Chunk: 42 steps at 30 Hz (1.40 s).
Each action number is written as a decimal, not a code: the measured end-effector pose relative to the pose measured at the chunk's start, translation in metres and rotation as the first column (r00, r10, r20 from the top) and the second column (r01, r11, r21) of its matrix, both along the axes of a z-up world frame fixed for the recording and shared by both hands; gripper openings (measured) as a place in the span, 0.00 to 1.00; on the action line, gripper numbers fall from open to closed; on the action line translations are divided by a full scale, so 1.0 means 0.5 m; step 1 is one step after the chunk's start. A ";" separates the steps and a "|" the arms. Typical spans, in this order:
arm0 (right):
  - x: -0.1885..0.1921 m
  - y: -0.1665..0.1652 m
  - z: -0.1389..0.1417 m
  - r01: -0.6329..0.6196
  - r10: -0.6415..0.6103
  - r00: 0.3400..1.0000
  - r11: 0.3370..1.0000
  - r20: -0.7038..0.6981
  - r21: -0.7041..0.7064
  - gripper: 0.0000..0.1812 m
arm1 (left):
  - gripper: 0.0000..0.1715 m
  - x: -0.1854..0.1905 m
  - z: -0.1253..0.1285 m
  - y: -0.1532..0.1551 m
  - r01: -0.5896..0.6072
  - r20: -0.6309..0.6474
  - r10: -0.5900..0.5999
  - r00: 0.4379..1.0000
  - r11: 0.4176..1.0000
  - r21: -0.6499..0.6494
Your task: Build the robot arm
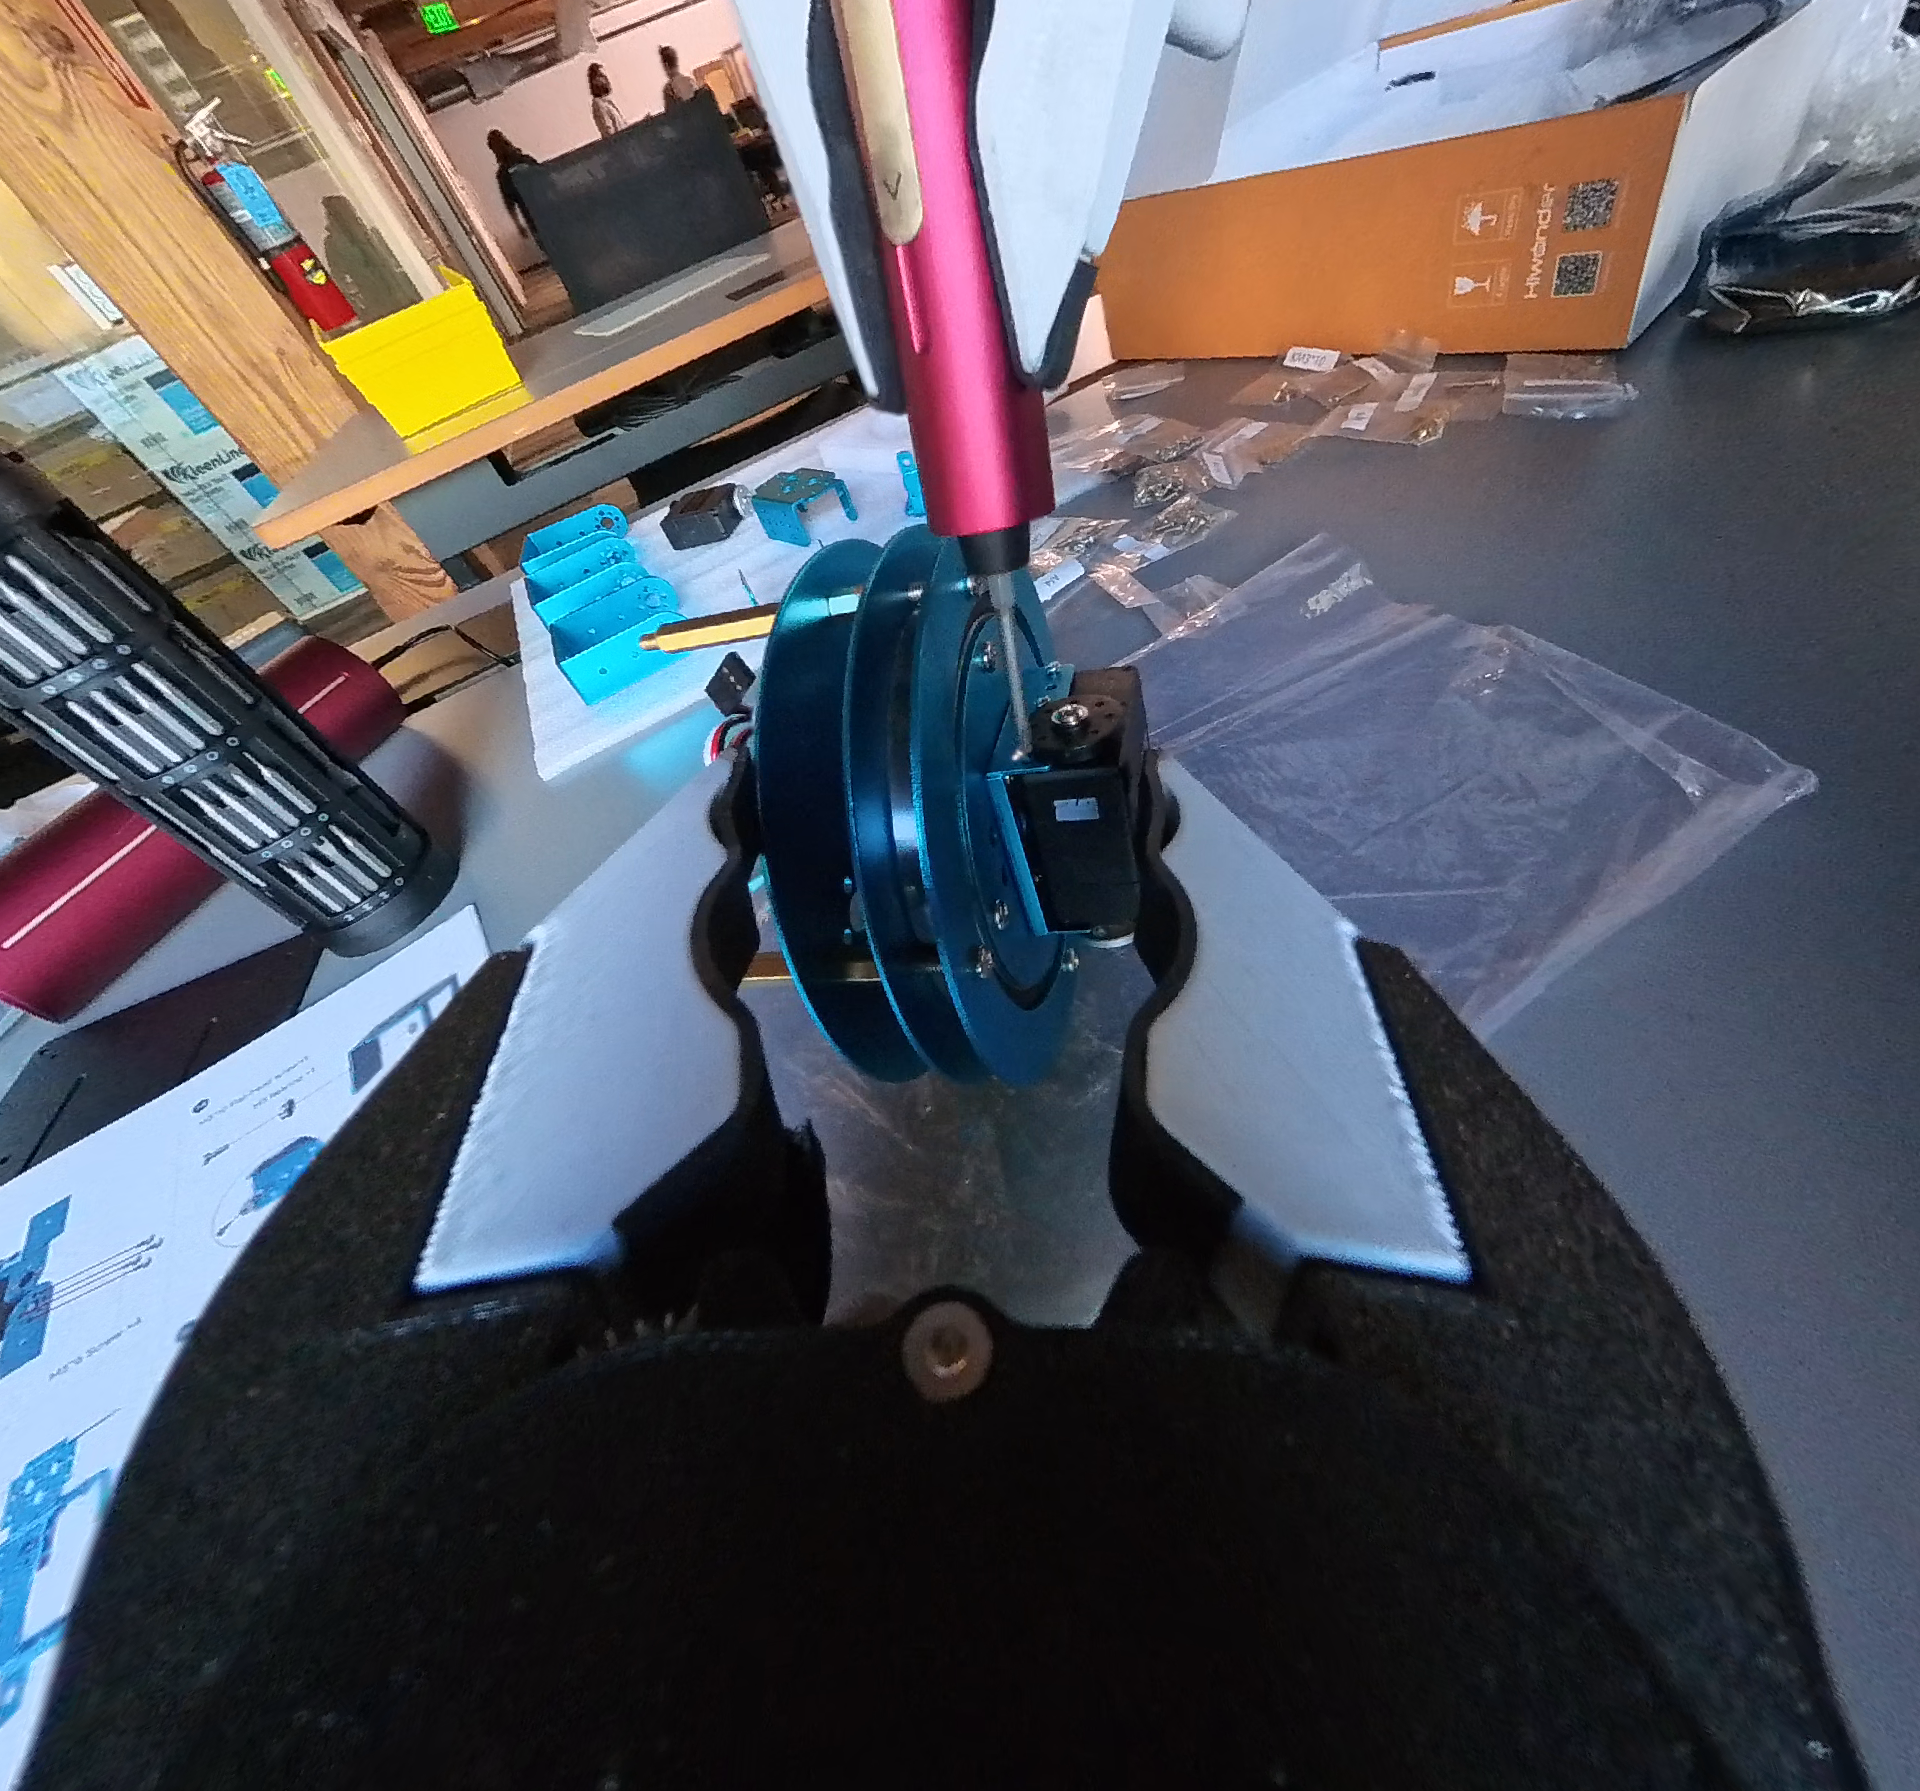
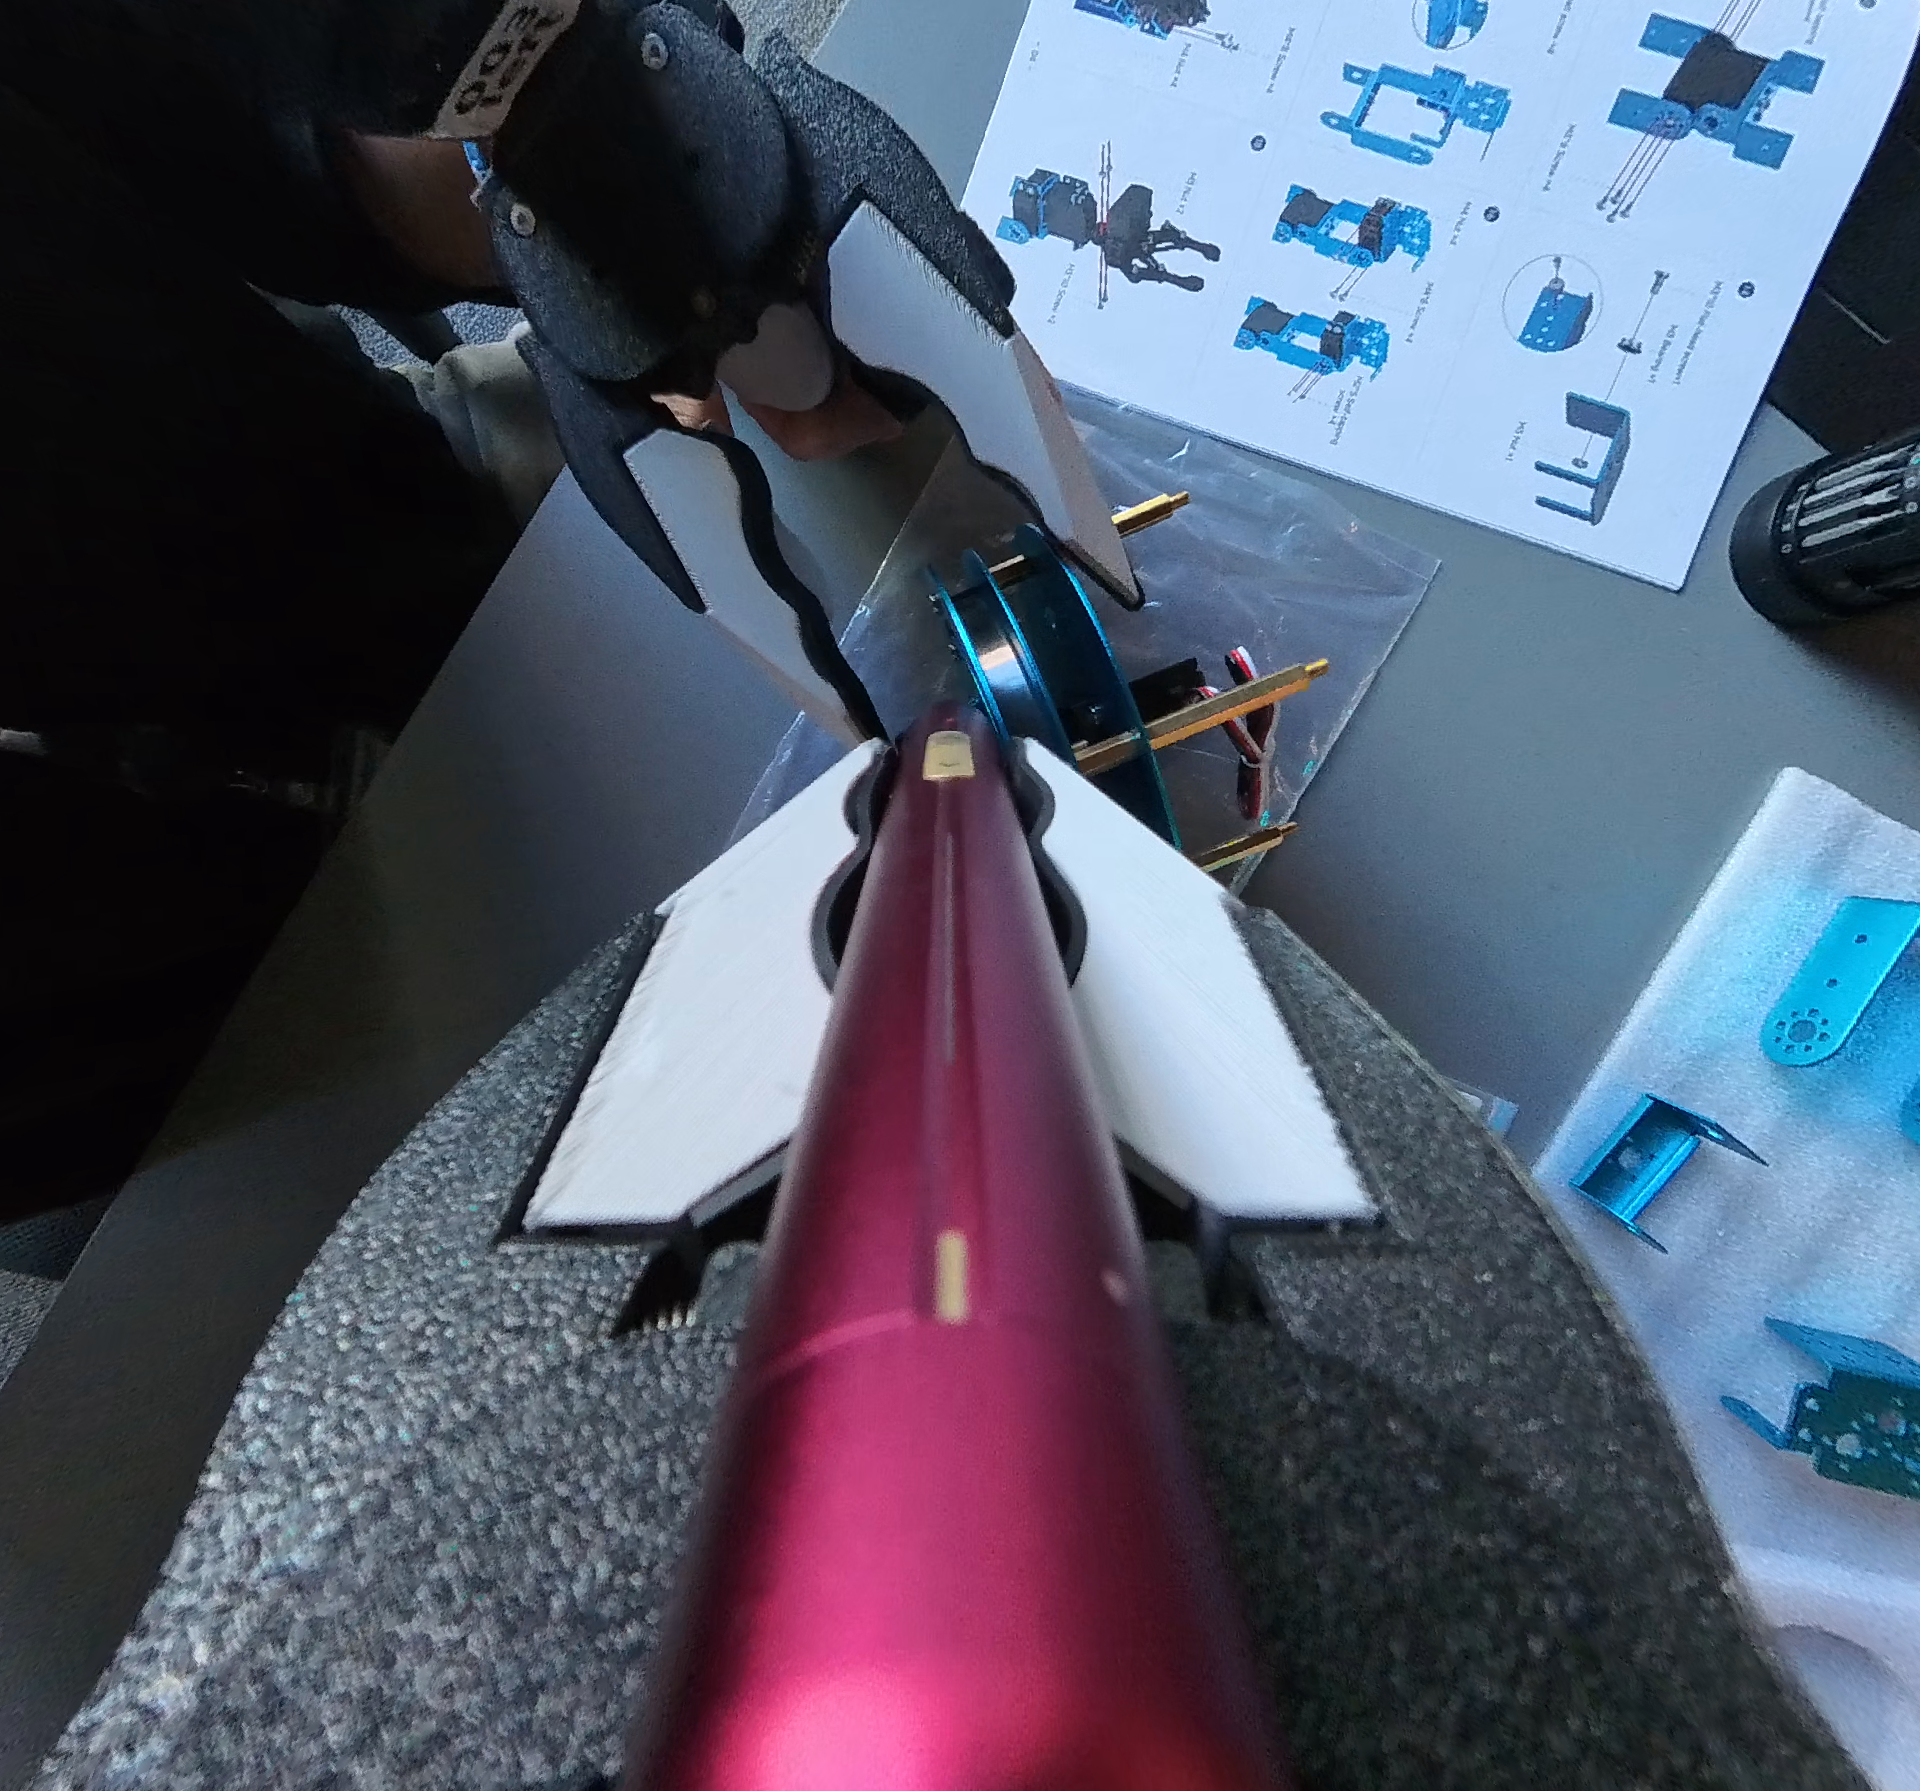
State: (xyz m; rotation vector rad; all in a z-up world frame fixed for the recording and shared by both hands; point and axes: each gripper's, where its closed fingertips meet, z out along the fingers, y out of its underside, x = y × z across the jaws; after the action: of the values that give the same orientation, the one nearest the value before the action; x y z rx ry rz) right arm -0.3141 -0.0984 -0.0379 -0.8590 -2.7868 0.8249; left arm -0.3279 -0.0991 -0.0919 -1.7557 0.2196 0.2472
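I hold the left hand-held gripper point(image 1: 940, 868) clamped across the rigid, weighty-looking blue disc-and-servo assembly point(image 1: 914, 806), while the right hand-held gripper point(image 2: 951, 785) clasps the smooth, likely slippery magenta screwdriver point(image 2: 956, 1222), tip down just ahead.

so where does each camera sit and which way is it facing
Left wrist view: on the left gripper, looking forward across the grey table; its jaws clamp the blue round metal disc assembly.
Right wrist view: on the right gripper, looking steeply down; its jaws hold the magenta metal pen-shaped electric screwdriver.
Shared: assembly, screwdriver, printed instruction sheet.
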 end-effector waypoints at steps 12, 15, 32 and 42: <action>-0.003 0.000 0.008 0.038 -0.027 0.996 0.990 0.083 -0.135 0.12 | 0.39 0.003 0.020 -0.014 -0.001 -0.018 0.002 1.000 0.998 0.065; -0.013 0.006 0.021 0.113 -0.073 0.985 0.959 0.156 -0.260 0.12 | 0.43 0.003 0.010 -0.008 0.006 -0.007 -0.006 1.000 0.999 0.034; 0.002 0.056 -0.019 0.522 -0.347 0.848 0.674 0.400 -0.522 0.12 | 0.43 -0.002 -0.007 0.001 -0.025 -0.037 0.025 0.999 1.000 -0.009; 0.009 0.053 -0.006 0.534 -0.434 0.846 0.678 0.311 -0.506 0.12 | 0.43 -0.002 -0.007 0.000 -0.031 -0.043 0.031 0.999 0.999 -0.005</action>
State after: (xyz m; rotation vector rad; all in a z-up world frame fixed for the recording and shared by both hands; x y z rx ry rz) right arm -0.3097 -0.0718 -0.0411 -1.7423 -2.2072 1.5665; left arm -0.3287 -0.0989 -0.0956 -1.7620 0.2246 0.3078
